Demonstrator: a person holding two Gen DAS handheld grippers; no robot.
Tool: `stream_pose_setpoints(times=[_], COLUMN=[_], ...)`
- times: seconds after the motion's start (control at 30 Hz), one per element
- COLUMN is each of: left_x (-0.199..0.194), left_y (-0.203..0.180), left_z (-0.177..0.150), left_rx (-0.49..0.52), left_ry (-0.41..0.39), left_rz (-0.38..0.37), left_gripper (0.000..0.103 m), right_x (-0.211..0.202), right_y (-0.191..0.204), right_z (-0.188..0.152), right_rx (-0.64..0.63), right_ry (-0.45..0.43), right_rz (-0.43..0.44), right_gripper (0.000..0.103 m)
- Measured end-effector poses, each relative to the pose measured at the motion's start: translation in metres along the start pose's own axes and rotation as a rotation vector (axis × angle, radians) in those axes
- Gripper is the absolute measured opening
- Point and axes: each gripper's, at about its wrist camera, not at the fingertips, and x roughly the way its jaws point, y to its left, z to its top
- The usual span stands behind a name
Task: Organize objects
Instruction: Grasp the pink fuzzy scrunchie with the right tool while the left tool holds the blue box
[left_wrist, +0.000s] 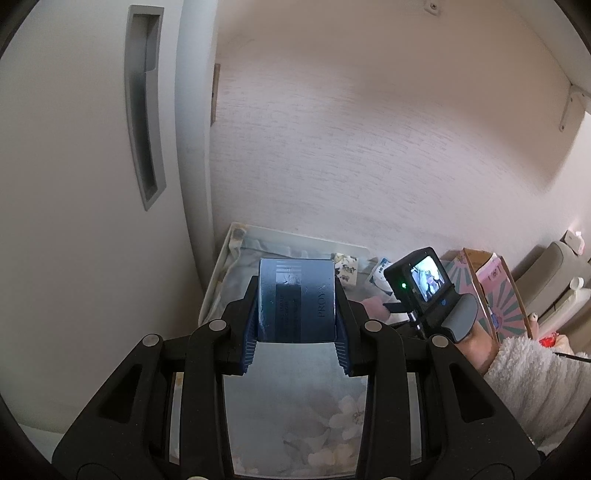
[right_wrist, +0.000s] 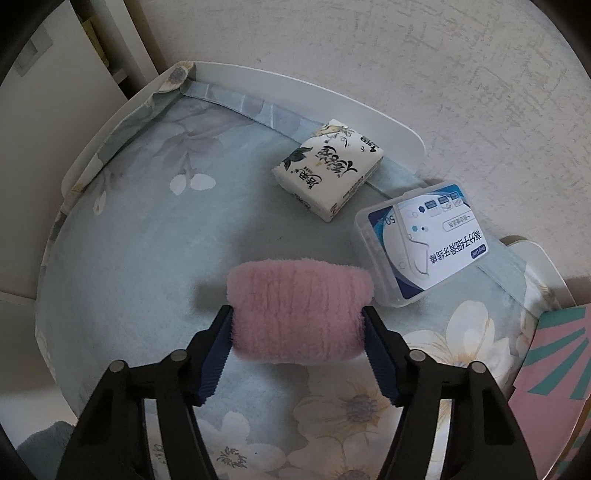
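Note:
My left gripper is shut on a dark blue box printed PROYA and holds it up above the floral cloth. My right gripper is shut on a fluffy pink pad just above the cloth. In the left wrist view the right gripper's body with its small screen is to the right, and a bit of the pink pad shows. A white tissue pack and a clear plastic floss box lie on the cloth beyond the pink pad.
The floral cloth covers a white tray-like surface with a raised rim against a textured wall. A white door with a recessed handle stands at left. A pink and teal carton stands at right.

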Motion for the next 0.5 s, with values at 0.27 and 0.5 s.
stream_pose_setpoints(times=[0.27, 0.5], left_x=[0.005, 0.008], left_y=[0.002, 0.003], left_z=[0.003, 0.009], left_rx=[0.004, 0.020], left_ry=[0.007, 0.005], left_rz=[-0.011, -0.031], left_gripper=[0.031, 0.031], right_x=[-0.016, -0.046], right_y=[-0.005, -0.011], right_z=[-0.009, -0.016], right_rx=[0.020, 0.074], right_ry=[-0.026, -0.074], right_rz=[0.016, 0.032], right_gripper=[0.033, 0.024])
